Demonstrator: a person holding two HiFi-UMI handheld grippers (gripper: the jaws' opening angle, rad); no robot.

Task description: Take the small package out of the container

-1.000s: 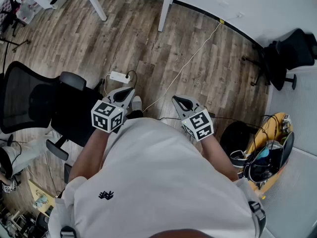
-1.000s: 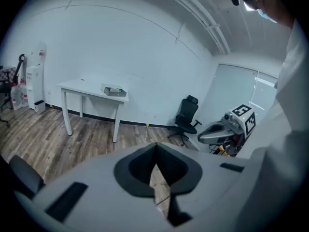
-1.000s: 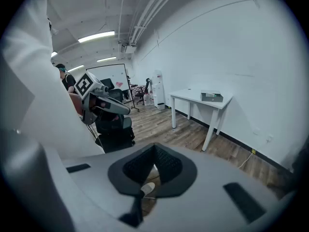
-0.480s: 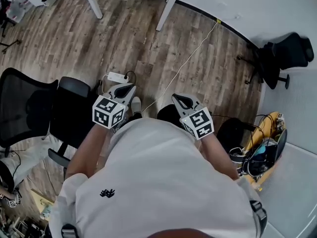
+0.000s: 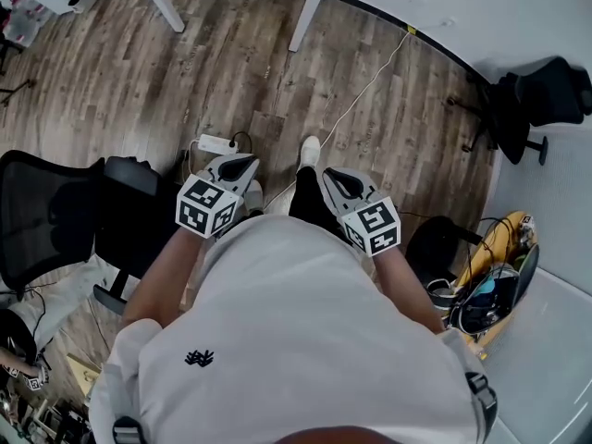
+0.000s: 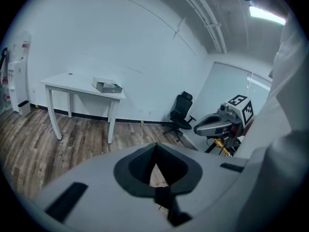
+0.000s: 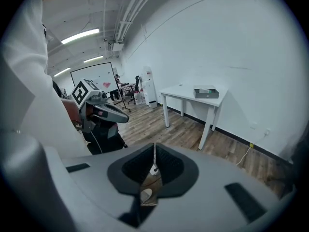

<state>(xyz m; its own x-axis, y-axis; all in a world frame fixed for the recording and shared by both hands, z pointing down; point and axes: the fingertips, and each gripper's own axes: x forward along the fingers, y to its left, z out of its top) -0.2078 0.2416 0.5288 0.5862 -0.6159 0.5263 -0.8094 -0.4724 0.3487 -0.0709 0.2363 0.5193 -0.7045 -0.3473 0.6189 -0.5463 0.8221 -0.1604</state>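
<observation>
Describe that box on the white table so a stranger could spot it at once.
Find the white table standing against the pale wall. Toward its right end in the left gripper view sits a low, flat grey box, the one bulky thing on the tabletop.

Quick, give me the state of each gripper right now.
Left gripper: closed, jaws together, holding nothing.
Right gripper: closed, jaws together, holding nothing.
</observation>
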